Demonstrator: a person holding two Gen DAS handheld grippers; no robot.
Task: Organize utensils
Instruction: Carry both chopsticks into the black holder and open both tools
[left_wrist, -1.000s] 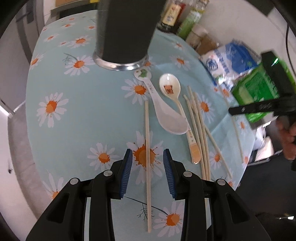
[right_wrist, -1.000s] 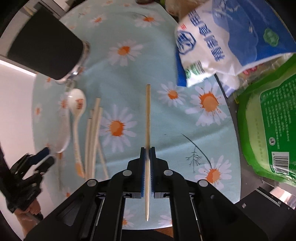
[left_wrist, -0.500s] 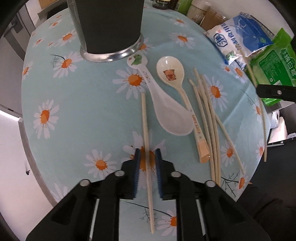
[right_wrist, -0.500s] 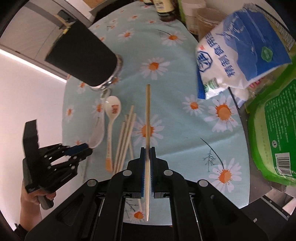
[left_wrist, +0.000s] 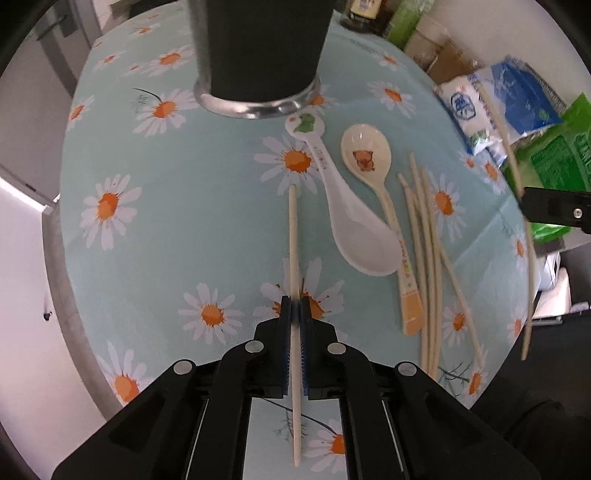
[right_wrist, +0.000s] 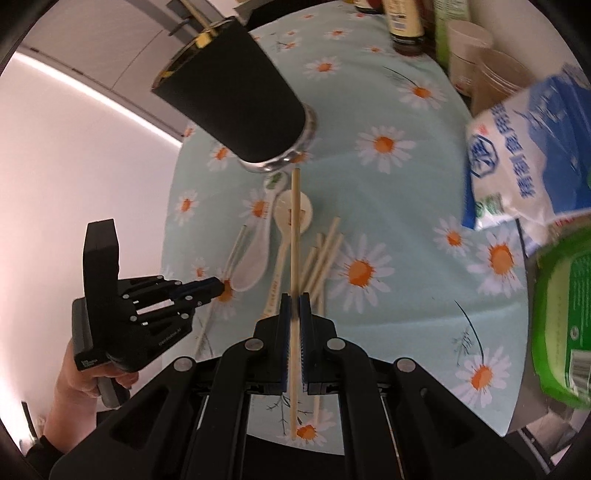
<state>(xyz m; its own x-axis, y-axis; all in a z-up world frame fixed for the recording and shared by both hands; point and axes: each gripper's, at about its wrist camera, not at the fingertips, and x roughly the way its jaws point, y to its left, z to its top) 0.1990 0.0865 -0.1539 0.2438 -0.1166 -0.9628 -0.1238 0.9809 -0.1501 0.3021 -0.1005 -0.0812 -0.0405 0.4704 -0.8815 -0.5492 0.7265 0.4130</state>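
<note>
On the daisy tablecloth (left_wrist: 155, 221) lies a pale chopstick (left_wrist: 293, 229), and my left gripper (left_wrist: 294, 310) points down over it, jaws closing with the blue pads pressed on its shaft. My right gripper (right_wrist: 294, 306) is shut on another chopstick (right_wrist: 295, 229), held above the table and aimed toward the black cup (right_wrist: 236, 99). The cup (left_wrist: 258, 48) stands at the far side with chopstick ends sticking out of its mouth. Beside the left gripper's chopstick lie a white spoon (left_wrist: 354, 229), a cream spoon with a bear (left_wrist: 365, 155) and several loose chopsticks (left_wrist: 428, 258).
A blue-and-white bag (right_wrist: 517, 155) and a green bag (right_wrist: 569, 314) lie at the table's right edge. Bottles (right_wrist: 402, 22) and paper cups (right_wrist: 476, 48) stand at the back right. The round table's rim drops off close on the left.
The left jaws have closed from wide apart onto the chopstick on the cloth. The right gripper has risen with its chopstick and swung toward the black cup.
</note>
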